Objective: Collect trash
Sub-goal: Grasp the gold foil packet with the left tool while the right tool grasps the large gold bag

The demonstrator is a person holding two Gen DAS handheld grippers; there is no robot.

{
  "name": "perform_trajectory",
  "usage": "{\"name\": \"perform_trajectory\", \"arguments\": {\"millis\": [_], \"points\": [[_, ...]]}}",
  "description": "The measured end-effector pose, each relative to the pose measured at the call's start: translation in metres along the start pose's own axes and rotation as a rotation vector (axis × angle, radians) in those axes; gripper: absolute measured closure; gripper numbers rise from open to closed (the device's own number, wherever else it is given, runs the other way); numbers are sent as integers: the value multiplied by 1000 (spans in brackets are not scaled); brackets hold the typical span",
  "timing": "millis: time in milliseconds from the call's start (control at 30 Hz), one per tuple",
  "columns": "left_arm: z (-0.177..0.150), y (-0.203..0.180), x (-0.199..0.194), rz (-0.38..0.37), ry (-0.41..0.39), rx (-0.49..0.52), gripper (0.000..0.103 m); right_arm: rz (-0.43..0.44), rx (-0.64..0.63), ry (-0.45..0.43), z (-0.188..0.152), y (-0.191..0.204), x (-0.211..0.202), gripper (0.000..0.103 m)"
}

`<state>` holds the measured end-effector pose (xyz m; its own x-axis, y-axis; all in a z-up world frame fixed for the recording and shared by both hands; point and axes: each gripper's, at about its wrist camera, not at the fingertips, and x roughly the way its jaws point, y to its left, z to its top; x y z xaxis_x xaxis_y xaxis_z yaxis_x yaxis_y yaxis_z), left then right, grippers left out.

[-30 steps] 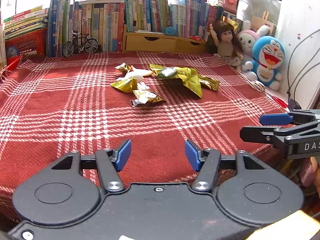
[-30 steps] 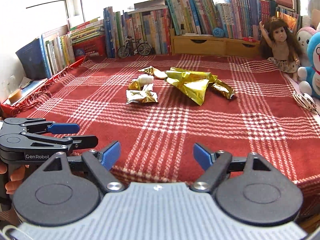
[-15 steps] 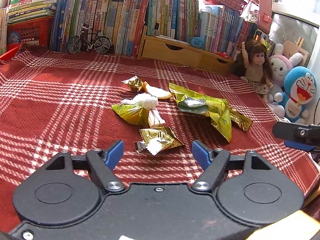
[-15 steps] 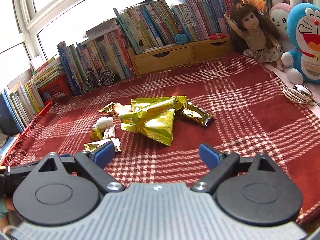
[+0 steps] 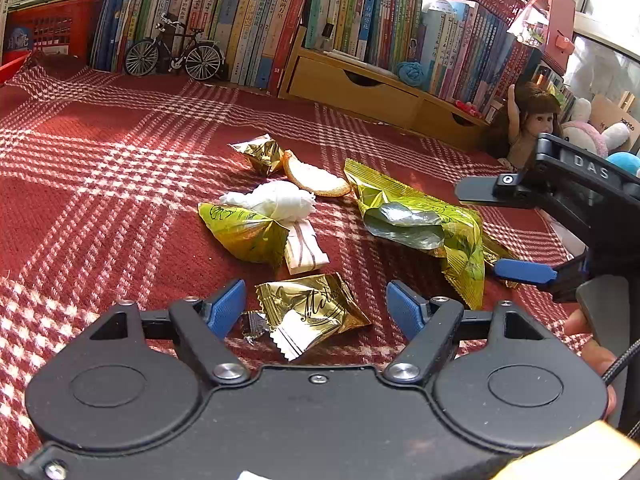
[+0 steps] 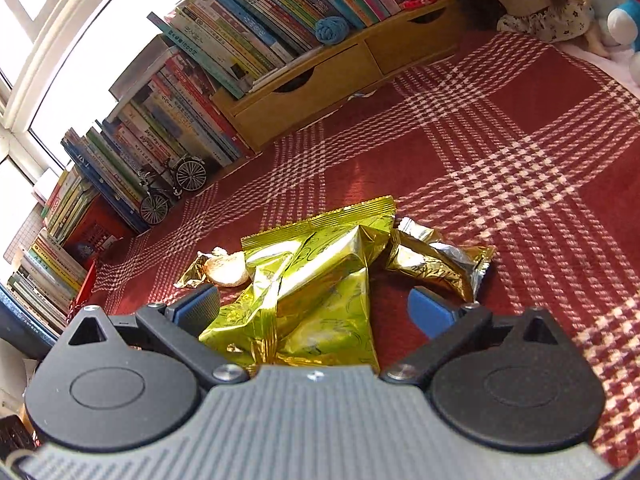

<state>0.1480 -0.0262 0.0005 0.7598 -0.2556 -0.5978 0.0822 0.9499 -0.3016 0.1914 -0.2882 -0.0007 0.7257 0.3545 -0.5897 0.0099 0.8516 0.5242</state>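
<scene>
Red plaid cloth covers the whole work surface; books and a model bicycle line the far edge, well apart from the litter. Trash sits in one loose cluster mid-cloth. Largest piece: big gold snack bag, crumpled, long axis running away from the right gripper toward the books, near end lying between its jaws. Those jaws stand at full spread, holding nothing, pads clear of the foil on both sides. Beside the bag on its right, a smaller gold packet. Next: green-gold wrapper with a white tissue wad touching its top, orange peel behind. Smallest and nearest: gold candy wrapper, long axis crosswise, between the left gripper pads but untouched; jaws moderately wide, empty. Judgement: each hand is lined up on its own piece, the right on the bag, the left on the wrapper.
</scene>
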Motion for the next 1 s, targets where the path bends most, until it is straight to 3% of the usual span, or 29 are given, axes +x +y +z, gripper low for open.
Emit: {"name": "perform_trajectory", "arguments": {"millis": [100,133,167,233,333,567,633,1000], "points": [[-1,1,-1,11,0,16,43,14,55,37,5,-5,19,0],[0,2,-1,9,3,19,59,20,70,45,6,-7,23,1],[0,3,-1,-3,14,18,62,25,79,62,7,-9,27,4],[0,5,-2,-15,14,17,64,15,88,75,4,-11,29,22],[-1,5,-6,-19,12,28,66,34,79,78,1,-12,25,36],[-4,1,-26,-28,-6,48,81,71,20,43,-4,-2,-3,40],[-5,0,-33,-27,-17,56,93,79,-13,21,-5,4,-16,40],[-15,1,-75,-40,-42,72,95,-16,-305,-99,-36,32,-83,40]]}}
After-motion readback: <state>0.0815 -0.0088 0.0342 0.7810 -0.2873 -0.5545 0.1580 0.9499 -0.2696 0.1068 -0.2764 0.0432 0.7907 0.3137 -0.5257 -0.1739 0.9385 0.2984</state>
